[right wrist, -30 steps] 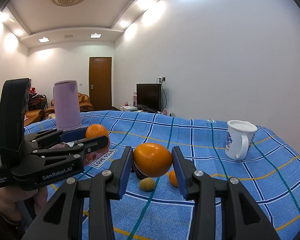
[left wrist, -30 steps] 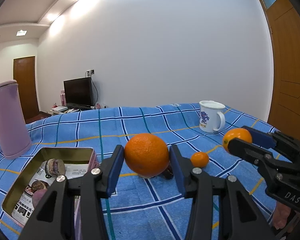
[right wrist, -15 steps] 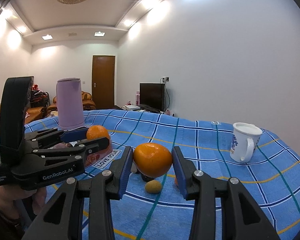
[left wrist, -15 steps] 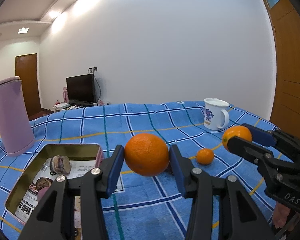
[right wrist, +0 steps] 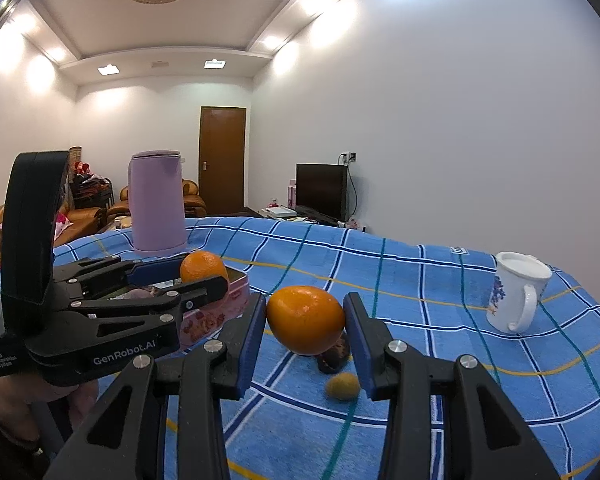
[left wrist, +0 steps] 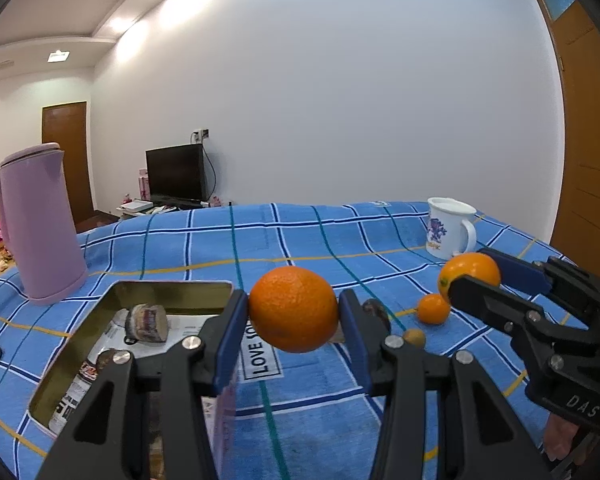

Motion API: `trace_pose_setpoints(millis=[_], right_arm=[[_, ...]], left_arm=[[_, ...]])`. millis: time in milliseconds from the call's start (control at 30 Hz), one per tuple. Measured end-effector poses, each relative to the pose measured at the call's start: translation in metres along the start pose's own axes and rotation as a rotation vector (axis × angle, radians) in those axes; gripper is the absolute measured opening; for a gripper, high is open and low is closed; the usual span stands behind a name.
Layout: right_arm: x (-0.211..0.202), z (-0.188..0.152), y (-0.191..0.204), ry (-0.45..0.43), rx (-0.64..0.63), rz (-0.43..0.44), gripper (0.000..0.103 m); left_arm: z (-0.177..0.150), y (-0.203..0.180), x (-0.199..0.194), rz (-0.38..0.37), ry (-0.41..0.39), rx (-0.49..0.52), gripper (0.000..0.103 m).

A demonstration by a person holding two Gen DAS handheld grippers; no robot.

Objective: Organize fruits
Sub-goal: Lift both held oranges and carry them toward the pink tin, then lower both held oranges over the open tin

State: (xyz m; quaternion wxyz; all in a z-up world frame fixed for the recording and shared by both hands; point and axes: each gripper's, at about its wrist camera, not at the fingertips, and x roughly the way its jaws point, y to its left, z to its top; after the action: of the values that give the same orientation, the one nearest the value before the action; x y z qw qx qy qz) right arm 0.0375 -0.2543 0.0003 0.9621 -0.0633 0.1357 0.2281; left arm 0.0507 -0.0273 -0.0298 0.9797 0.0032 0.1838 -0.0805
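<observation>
Presently, left claw [left wrist: 293,308]: pinching a large orange [left wrist: 293,309] between its blue pads, lifted clear of the blue checked cloth, at the near right corner of the tin's opening.
Right claw [right wrist: 305,322]: pressed onto a second orange [right wrist: 306,313], also held off the cloth; in the left wrist view it sits to the right, in front of the mug.
Task's things: two oranges in the claws; a small mandarin [left wrist: 433,308], a little yellow-green fruit [right wrist: 343,385] and a dark, wrinkled piece [right wrist: 333,354] lie loose on the cloth between the claws.
Progress: by my reading, early to middle; no orange lies in the tin, two are picked up and ready to be set down, and three loose pieces wait on the cloth.
What is left: placing both held oranges, then gathering the mandarin, the yellow-green fruit and the dark piece, if the tin is indeed where they go.
Tin [left wrist: 168,285]: open, rectangular, gold inside and pink outside, standing on the cloth to the left; a label reading "LOVE" shows on its near side.
Tin contents: printed paper lining the bottom, a small round wrapped item [left wrist: 147,323] near the far end, and a dark bit partly hidden by the left claw's frame; what these are I cannot tell.
Mug [right wrist: 516,291]: white with a blue print, upright at the far right, handle toward the right wrist camera; I cannot tell what, if anything, is in it.
Jug [left wrist: 36,222]: lilac, lidded, upright beyond the tin; contents hidden.
Worktop [right wrist: 440,292]: draped in the blue checked cloth.
</observation>
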Motion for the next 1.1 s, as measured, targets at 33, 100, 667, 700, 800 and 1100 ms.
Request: trace_pose_setpoints(millis=[33,100,667,700,800,1100], right_arm=[[0.002,0.0,0.0,0.002,0.001,0.004,0.042],[0.006,-0.001,0.002,0.007,-0.003,0.011,0.042],[0.03,0.002,0.026,0.03,-0.021,0.065,0.042],[0.032,0.003,0.027,0.033,-0.022,0.067,0.042],[0.036,0.003,0.031,0.039,-0.03,0.073,0.042],[0.048,0.005,0.042,0.047,-0.026,0.096,0.042]], left_arm=[[0.0,0.002,0.0,0.005,0.0,-0.002,0.049],[0.0,0.007,-0.001,0.013,0.002,-0.006,0.049],[-0.003,0.039,-0.006,0.082,0.011,-0.03,0.049],[-0.003,0.04,-0.006,0.088,0.013,-0.031,0.049],[-0.003,0.046,-0.006,0.098,0.018,-0.04,0.049],[-0.005,0.059,-0.01,0.125,0.016,-0.043,0.049]])
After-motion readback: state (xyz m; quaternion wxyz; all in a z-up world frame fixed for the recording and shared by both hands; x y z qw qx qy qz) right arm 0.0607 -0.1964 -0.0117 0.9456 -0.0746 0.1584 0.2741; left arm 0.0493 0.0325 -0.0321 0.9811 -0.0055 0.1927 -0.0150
